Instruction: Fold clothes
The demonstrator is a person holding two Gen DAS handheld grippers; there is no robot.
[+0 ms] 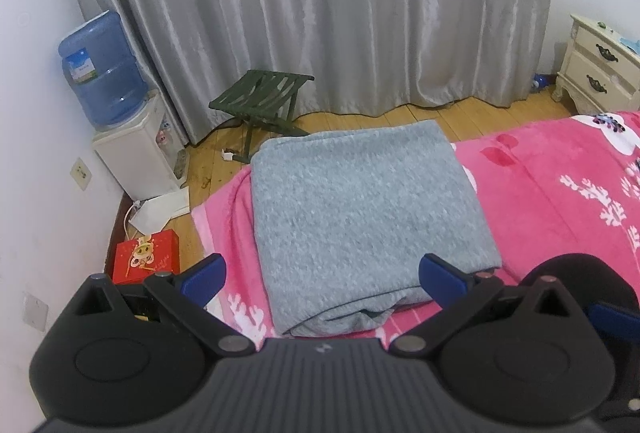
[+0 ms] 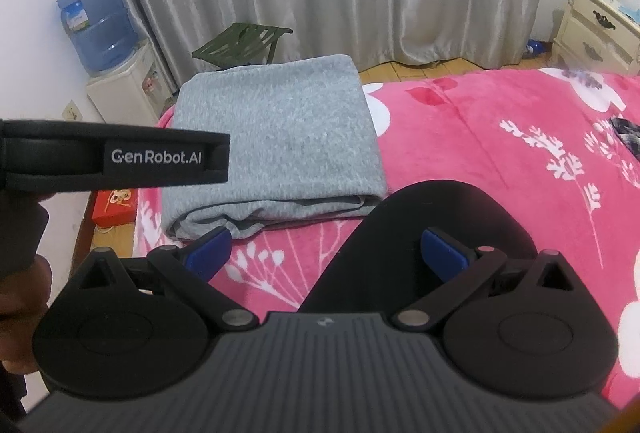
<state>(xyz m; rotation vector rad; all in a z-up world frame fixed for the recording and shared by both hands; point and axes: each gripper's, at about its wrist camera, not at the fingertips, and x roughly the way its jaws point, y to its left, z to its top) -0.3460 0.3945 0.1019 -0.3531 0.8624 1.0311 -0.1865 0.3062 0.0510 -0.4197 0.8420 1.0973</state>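
While both grippers hang above the near edge of the bed, counted so far: one folded grey garment (image 1: 366,217), one pink floral blanket (image 1: 560,201) beneath it, one green folding stool (image 1: 264,97), one red gift box (image 1: 146,257) on the floor, one cream nightstand (image 1: 600,73) with two drawers, one grey curtain (image 1: 312,9). One water dispenser (image 1: 138,157) at the left wall, carrying one blue water bottle (image 1: 100,69), upside down in its top; contents of the bottle too faint to judge. Nightstand drawers closed, contents unseen.

Left gripper (image 1: 320,279) spread wide, blue fingertips (image 1: 202,279) well apart, pinching nothing; garment directly ahead, its near folded edge lying between the two fingers in the left wrist view, whether touching or apart cannot be told. Right gripper (image 2: 326,253) likewise spread, holding nothing; same garment (image 2: 276,141) ahead and to the left of it, resting flat at the bed's left corner. Black strap lettered "GenRobot.AI" (image 2: 156,159) crossing the left of the right wrist view.
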